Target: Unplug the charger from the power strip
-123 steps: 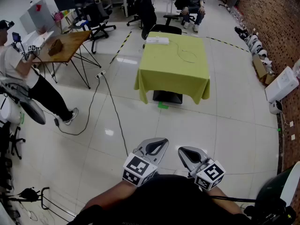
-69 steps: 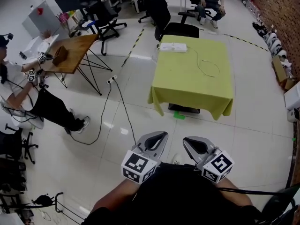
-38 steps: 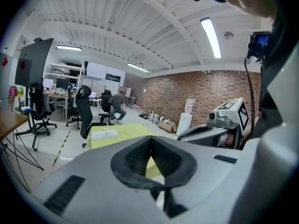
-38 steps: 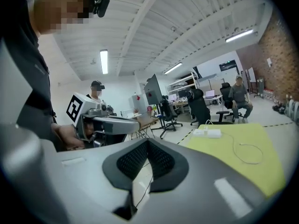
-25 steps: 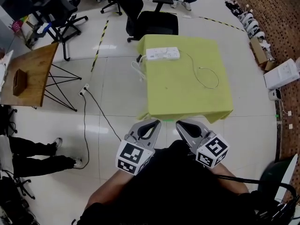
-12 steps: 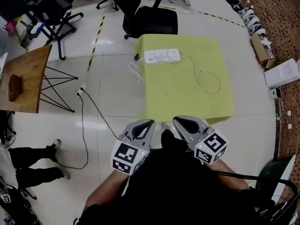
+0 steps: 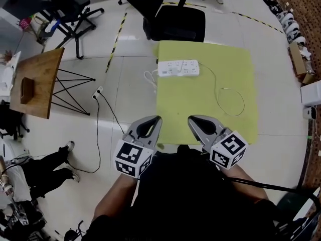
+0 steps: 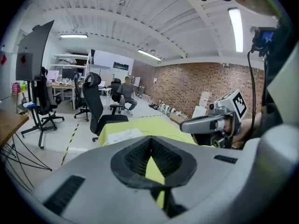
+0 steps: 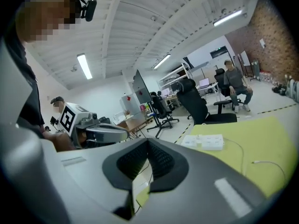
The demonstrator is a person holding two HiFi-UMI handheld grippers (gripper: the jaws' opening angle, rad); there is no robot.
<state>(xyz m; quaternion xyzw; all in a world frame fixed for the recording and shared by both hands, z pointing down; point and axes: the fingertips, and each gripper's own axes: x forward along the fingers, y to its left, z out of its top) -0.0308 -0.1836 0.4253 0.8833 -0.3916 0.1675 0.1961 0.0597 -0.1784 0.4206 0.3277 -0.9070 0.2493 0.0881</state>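
Note:
A white power strip [image 7: 178,68] lies near the far left of a table under a yellow-green cloth [image 7: 200,119]. A thin white charger cable [image 7: 231,102] leaves the strip's right end and loops over the cloth. My left gripper [image 7: 155,119] and right gripper [image 7: 192,119] are held side by side at the table's near edge, both shut and empty, well short of the strip. The left gripper view shows the power strip [image 8: 122,136] beyond the shut left gripper [image 8: 150,140]. From the right gripper [image 9: 148,143] I see the power strip [image 9: 204,142] and the cable [image 9: 261,164].
A black office chair [image 7: 175,19] stands behind the table. To the left are a wooden table [image 7: 36,82] on black legs and a floor socket [image 7: 99,91] with a black lead. A seated person's legs [image 7: 45,164] are at the left. White boxes [image 7: 312,92] line the right wall.
The table has come nearer in the head view. Both grippers have moved forward to its near edge, still side by side and shut.

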